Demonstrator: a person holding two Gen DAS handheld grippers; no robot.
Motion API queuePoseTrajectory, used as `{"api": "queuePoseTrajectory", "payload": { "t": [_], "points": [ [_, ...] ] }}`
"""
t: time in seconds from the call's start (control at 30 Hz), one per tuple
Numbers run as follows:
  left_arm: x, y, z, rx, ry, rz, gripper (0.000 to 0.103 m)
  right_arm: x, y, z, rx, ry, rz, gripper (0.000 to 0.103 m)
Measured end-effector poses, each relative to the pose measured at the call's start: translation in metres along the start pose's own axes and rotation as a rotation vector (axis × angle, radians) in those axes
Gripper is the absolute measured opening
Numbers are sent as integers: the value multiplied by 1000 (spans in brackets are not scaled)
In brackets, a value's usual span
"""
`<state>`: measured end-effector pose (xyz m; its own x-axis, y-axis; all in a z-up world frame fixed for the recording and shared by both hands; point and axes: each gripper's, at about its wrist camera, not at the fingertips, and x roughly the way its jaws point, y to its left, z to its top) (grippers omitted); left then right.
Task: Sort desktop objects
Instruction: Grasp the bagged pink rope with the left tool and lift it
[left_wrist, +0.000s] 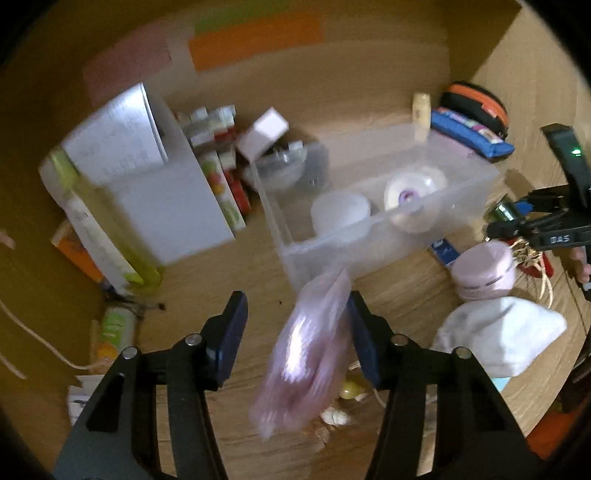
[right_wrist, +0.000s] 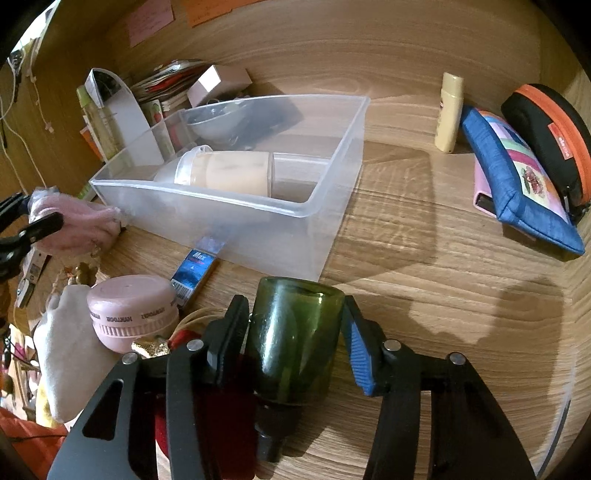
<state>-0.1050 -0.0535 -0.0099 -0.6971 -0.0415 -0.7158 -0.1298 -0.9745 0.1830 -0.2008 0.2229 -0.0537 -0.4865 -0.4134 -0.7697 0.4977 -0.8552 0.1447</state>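
The left gripper carries a blurred pink plastic pouch, touching only its right pad, the left pad apart; so loose a hold could let the pouch drop short of the clear bin just ahead. The right gripper brackets a green glass bottle, its pads at or near the glass; whether they press cannot be told, and a glancing grip could roll it. The bin holds a cream-labelled jar on its side.

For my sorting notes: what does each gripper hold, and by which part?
Right gripper: green bottle, by its body. Left gripper: pink bag between jaws; grip unclear.
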Motion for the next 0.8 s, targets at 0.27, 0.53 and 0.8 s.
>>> {"api": "queuePoseTrajectory", "payload": {
  "t": [0.27, 0.53, 0.8],
  "points": [
    [19, -6, -7, -13, 14, -16, 27, -2, 1, -1, -10, -19, -18, 39],
    [3, 8, -15, -107, -19, -44, 24, -21, 1, 7, 5, -79, -45, 38],
    [-16, 23, -15, -191, -85, -78, 24, -53, 6, 19, 12, -162, -62, 38]
  ]
}}
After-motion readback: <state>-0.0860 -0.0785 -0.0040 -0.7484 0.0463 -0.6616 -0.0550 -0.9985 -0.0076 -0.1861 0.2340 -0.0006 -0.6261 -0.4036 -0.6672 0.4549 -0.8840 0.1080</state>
